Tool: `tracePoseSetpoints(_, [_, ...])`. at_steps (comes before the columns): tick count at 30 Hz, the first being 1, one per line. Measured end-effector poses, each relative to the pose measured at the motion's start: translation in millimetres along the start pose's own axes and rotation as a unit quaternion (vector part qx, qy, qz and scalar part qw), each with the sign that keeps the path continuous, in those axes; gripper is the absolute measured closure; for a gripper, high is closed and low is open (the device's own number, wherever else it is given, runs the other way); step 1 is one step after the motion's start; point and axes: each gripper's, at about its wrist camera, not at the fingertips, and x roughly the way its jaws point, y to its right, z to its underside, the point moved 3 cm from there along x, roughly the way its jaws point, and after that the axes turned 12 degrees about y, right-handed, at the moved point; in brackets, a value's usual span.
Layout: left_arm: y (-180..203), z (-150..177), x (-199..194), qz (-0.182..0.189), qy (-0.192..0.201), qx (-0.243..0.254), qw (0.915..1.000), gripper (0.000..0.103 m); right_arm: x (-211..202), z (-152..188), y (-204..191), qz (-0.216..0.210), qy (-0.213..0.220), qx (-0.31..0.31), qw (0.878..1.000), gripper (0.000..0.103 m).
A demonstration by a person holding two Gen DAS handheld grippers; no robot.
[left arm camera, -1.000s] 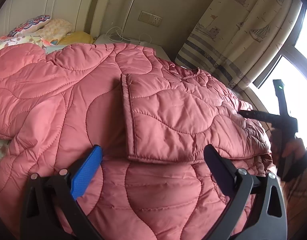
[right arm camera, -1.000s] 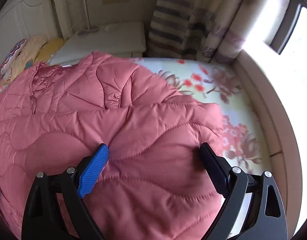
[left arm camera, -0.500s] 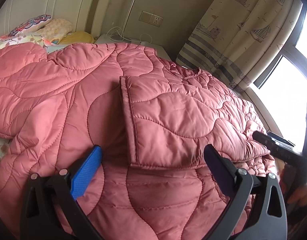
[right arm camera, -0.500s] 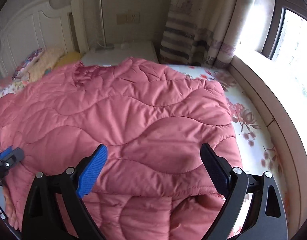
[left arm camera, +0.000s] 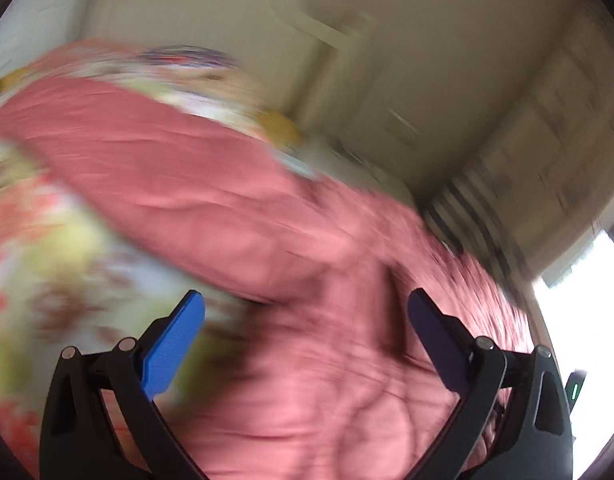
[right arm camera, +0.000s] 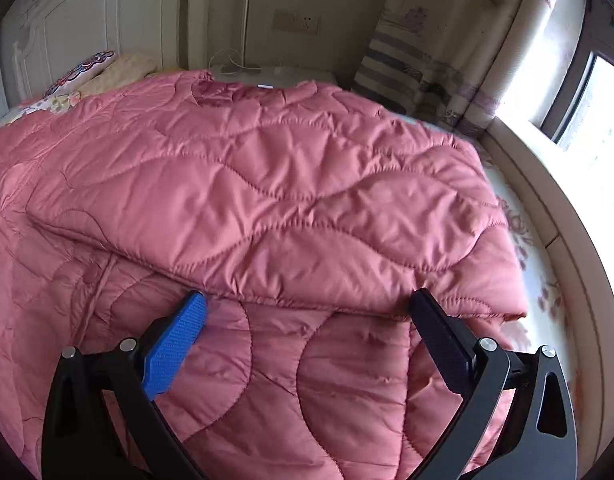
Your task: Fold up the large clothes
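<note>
Pink quilted padding fills the space between the right gripper [right arm camera: 307,320]'s jaws, which stand wide apart and hold nothing: this is the large pink quilted garment [right arm camera: 267,184], spread over the bed. Directly ahead of those jaws, running from the blue pad to the black one, lies the stitched hem of a folded-over flap [right arm camera: 291,300], resting on the lower layer. The flap's right corner sits just past the black jaw, near the floral bedsheet [right arm camera: 547,292]. To do the next fold well, I judge the right jaws should drop onto that hem close to the corner, bite both the flap and the layer under it if the whole stack is to travel, and clamp fully before lifting; thick slippery padding is likely to slide out of a shallow pinch. The left gripper [left arm camera: 303,312] also shows its jaws apart and empty, but its view is smeared by motion, so only this much is sure: pink fabric [left arm camera: 307,360] lies between and ahead of the jaws, and floral sheet [left arm camera: 47,260] lies off the blue jaw's side. It should steady itself before it picks an edge, and take the matching point on the opposite side so the fold carries level. Farther ahead of the right jaws the garment's collar end [right arm camera: 211,88] reaches toward the pillows [right arm camera: 107,68] and white headboard [right arm camera: 87,20], with the striped curtain [right arm camera: 419,72] beyond the black jaw.
</note>
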Motion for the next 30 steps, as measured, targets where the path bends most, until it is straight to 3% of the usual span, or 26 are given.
tracePoseSetpoints(2, [-43.0, -13.7, -8.8, -0.032, 0.016, -0.061, 0.9975, 0.003, -0.4, -0.1, 1.8, -0.006, 0.001, 0.009, 1.000, 0.005])
tracePoseSetpoints(3, [-75.5, -22.6, -11.3, -0.052, 0.020, -0.107, 0.9927, 0.003, -0.1, -0.7, 1.8, -0.008, 0.000, 0.011, 1.000, 0.005])
tracePoseSetpoints(5, [-110.2, -31.4, -8.3, -0.072, 0.020, -0.153, 0.9855, 0.003, 1.3, -0.7, 2.5, -0.009, -0.001, 0.013, 1.000, 0.005])
tracePoseSetpoints(7, [-139.9, -41.8, 3.6, -0.067, 0.018, -0.196, 0.9781, 0.003, 2.5, -0.4, 2.9, -0.009, -0.001, 0.011, 1.000, 0.004])
tracePoseSetpoints(9, [-143.0, -53.5, 16.6, -0.046, 0.025, -0.196, 0.9792, 0.004, 4.9, -0.4, 3.7, -0.010, -0.003, 0.012, 1.000, 0.004])
tracePoseSetpoints(11, [-132.4, -68.5, 34.6, -0.039, 0.034, -0.160, 0.9858, 0.004, 4.8, 0.9, 3.5, -0.012, -0.003, 0.015, 1.000, 0.004])
tracePoseSetpoints(15, [-114.9, -80.2, 73.3, -0.039, 0.033, -0.126, 0.9907, 0.010, 4.1, 2.5, 3.4, -0.014, -0.004, 0.018, 1.000, 0.004])
tracePoseSetpoints(16, [-110.7, -79.8, 81.0, -0.045, 0.030, -0.122, 0.9911, 0.019, 4.4, 2.5, 3.3, -0.014, -0.004, 0.017, 1.000, 0.004])
tracePoseSetpoints(18, [-102.0, -76.2, 99.2, -0.039, 0.014, -0.125, 0.9913, 0.049, 4.6, 3.0, 3.3, -0.014, -0.004, 0.017, 1.000, 0.004])
tracePoseSetpoints(19, [-98.1, -72.1, 106.5, -0.027, 0.000, -0.134, 0.9907, 0.077, 4.8, 3.1, 3.5, -0.013, -0.005, 0.018, 1.000, 0.004])
tracePoseSetpoints(20, [-91.9, -69.4, 108.7, -0.019, -0.005, -0.137, 0.9905, 0.094, 5.0, 3.1, 3.1, -0.013, -0.005, 0.018, 1.000, 0.004])
tracePoseSetpoints(25, [-18.7, -84.4, 54.9, 0.028, 0.078, -0.036, 0.9959, 0.096, 4.6, 3.5, 2.8, -0.013, -0.004, 0.019, 1.000, 0.004])
tracePoseSetpoints(27, [32.8, -86.6, 28.6, 0.078, 0.098, 0.011, 0.9921, 0.097, 2.2, 2.8, 4.3, -0.014, 0.003, 0.026, 1.000, 0.004])
tracePoseSetpoints(30, [99.2, -71.4, 10.0, 0.135, 0.094, 0.073, 0.9837, 0.096, -12.3, -0.2, 17.9, -0.025, 0.045, 0.072, 0.996, 0.005])
